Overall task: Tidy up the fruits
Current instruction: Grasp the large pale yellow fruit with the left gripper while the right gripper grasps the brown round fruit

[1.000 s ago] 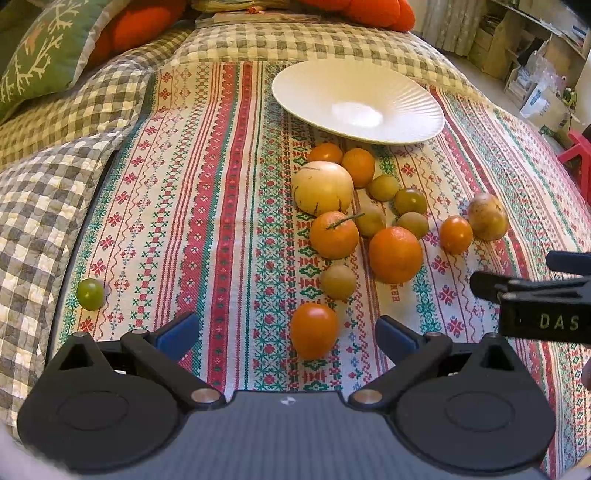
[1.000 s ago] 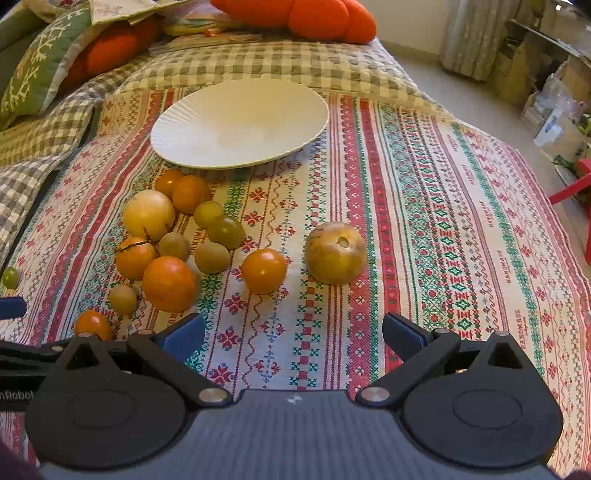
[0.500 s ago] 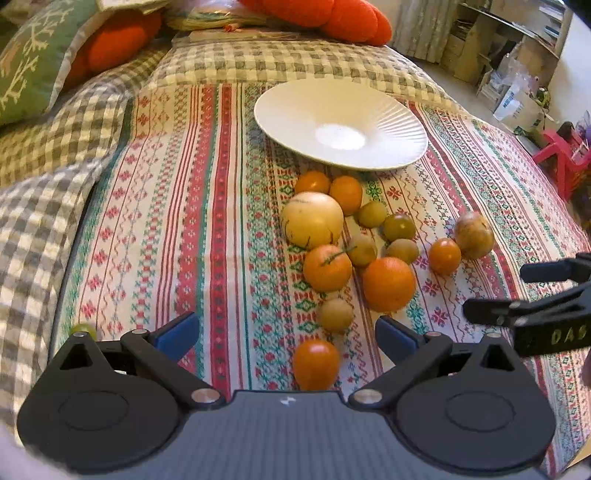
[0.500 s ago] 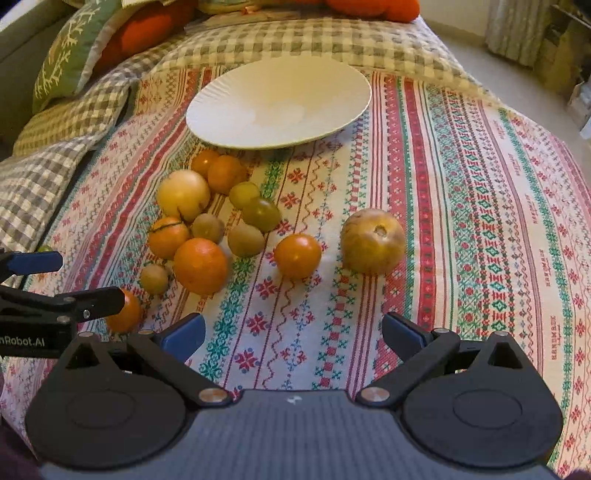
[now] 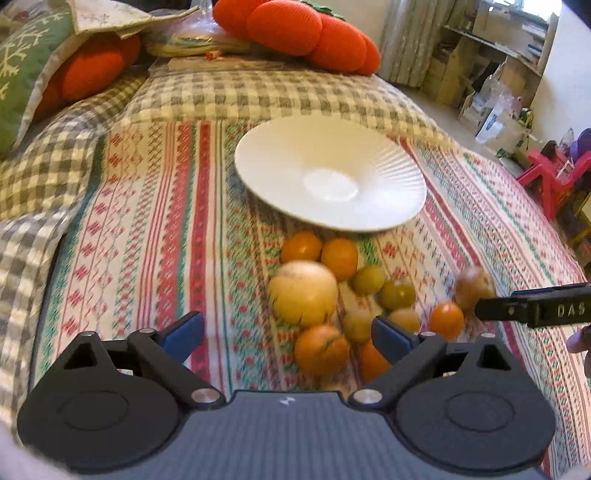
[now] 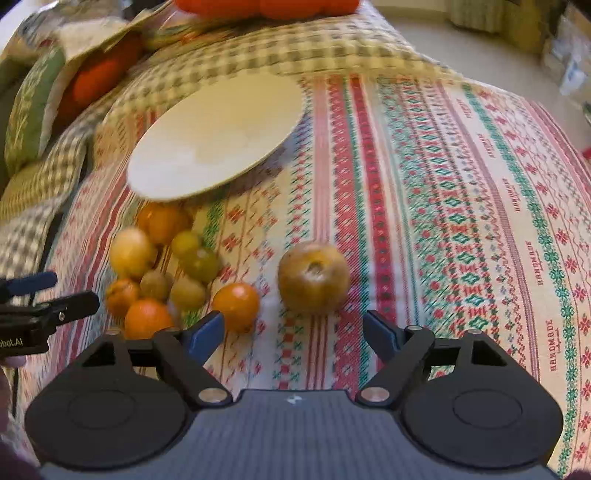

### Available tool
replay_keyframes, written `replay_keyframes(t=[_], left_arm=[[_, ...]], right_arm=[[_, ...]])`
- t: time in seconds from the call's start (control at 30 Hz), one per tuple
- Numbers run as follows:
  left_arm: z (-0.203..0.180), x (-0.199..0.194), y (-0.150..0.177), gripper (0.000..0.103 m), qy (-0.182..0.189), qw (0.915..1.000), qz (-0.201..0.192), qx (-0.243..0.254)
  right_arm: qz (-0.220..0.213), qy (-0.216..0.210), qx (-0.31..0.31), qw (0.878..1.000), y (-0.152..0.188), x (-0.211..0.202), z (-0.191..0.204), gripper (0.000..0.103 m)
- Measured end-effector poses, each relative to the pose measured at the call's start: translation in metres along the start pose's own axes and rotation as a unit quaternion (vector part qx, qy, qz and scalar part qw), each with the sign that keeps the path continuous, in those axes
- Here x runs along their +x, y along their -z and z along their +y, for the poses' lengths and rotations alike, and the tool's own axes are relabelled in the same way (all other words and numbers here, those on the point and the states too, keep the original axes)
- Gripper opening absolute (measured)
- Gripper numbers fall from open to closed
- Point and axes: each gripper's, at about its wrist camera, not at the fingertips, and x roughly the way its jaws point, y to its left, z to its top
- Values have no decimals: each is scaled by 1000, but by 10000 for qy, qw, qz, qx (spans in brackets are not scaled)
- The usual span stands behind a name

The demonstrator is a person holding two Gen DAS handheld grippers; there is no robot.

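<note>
Both grippers hang over a striped, embroidered cloth (image 6: 443,184) with their jaws apart and nothing pressed between the pads; both pairs of jaws have just been closing a little. Between the left gripper's (image 5: 288,332) blue-tipped fingers (image 5: 181,334) lies an orange fruit with a dark stem line (image 5: 321,349), and a large pale yellow fruit (image 5: 303,293) sits just beyond it. Ahead of the right gripper (image 6: 295,330) a brownish round fruit with a dimpled top (image 6: 314,282) rests alone on the cloth, in line with the gap but beyond the fingertips. A small orange fruit (image 6: 236,304) lies just beside the tip of that gripper's left finger.

Beyond the fruit a white plate (image 5: 388,166) with fine radial ribs on its rim sits on the cloth, holding nothing. The remaining fruits are clustered close together between the plate and the grippers: smooth orange ones (image 5: 340,256) touching near the plate's edge, small olive-green ones (image 5: 397,293) beside them. Each gripper's black fingers show at the side of the other's view.

A grey-and-cream checked blanket (image 5: 240,96) borders the cloth, and knitted orange cushions (image 5: 314,33) lie at its far end.
</note>
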Motion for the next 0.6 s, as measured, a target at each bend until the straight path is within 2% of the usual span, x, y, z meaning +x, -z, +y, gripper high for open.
replay_keyframes(t=[0.17, 0.3, 0.43, 0.6], left_arm=[[2, 9, -2, 75, 264, 9991, -201, -277], [3, 17, 0, 69, 432, 9979, -253, -399], [1, 26, 2, 65, 274, 9992, -176, -226], [10, 37, 5, 58, 315, 9986, -108, -411]], right_arm=[[-120, -156, 718, 9972, -8, 6, -23, 73], [-47, -484, 1283, 9905, -8, 11, -34, 68], [-21, -618, 1436, 9877, -7, 13, -33, 68], [51, -528, 1408, 9886, -8, 23, -32, 68]])
